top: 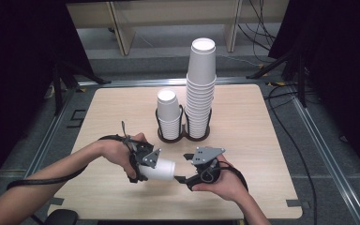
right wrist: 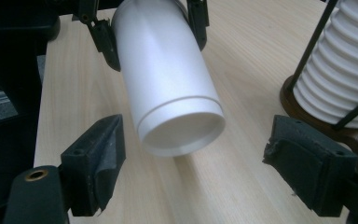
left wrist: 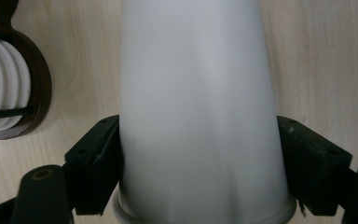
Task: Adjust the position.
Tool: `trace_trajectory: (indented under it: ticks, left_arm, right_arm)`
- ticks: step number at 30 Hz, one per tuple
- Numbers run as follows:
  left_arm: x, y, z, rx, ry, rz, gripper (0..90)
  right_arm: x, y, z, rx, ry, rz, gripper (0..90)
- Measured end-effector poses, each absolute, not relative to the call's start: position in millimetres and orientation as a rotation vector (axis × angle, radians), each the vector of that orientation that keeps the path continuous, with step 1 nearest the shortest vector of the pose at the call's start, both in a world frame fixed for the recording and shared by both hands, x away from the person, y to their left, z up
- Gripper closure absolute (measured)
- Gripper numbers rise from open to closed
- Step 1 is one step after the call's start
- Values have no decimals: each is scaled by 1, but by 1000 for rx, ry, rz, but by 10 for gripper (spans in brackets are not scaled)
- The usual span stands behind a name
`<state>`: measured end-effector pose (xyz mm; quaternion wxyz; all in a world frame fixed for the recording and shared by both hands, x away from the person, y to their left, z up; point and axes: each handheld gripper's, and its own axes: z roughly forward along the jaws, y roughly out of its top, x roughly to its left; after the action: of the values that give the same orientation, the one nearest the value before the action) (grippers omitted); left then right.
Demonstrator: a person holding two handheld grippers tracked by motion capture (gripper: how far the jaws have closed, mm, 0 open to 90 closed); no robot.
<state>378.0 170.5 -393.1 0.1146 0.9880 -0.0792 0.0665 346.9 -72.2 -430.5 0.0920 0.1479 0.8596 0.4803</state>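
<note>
- Left gripper: jaws clamped on the sides of a white paper cup, held on its side just above the worktop, base toward the right gripper.
- Right gripper: jaws spread apart, facing the cup's base, not touching it.
- Behind: dark two-ring holder carrying a short cup stack and a tall cup stack.

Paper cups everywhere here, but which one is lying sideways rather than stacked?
The single cup clamped in the left gripper, held sideways near the table's front. All the others stand upright, nested in the short stack and tall stack in the holder.
</note>
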Motion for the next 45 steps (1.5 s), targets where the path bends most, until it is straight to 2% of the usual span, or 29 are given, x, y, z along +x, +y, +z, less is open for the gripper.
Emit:
trace_trajectory:
  ticks: [22,40,43,45]
  left_arm:
    - [375,159,-391,2910,-308,191,210]
    - [375,158,-391,2910,-328,190,210]
    - [373,157,-392,2886,-288,173,210]
    - [374,157,-390,2906,-328,183,210]
  right_arm:
    - [353,-38,-426,368,2606,1386,177]
    - [355,-22,-437,310,2645,1363,173]
    - [355,-18,-440,309,2662,1368,173]
    - [355,-16,-441,294,2655,1371,173]
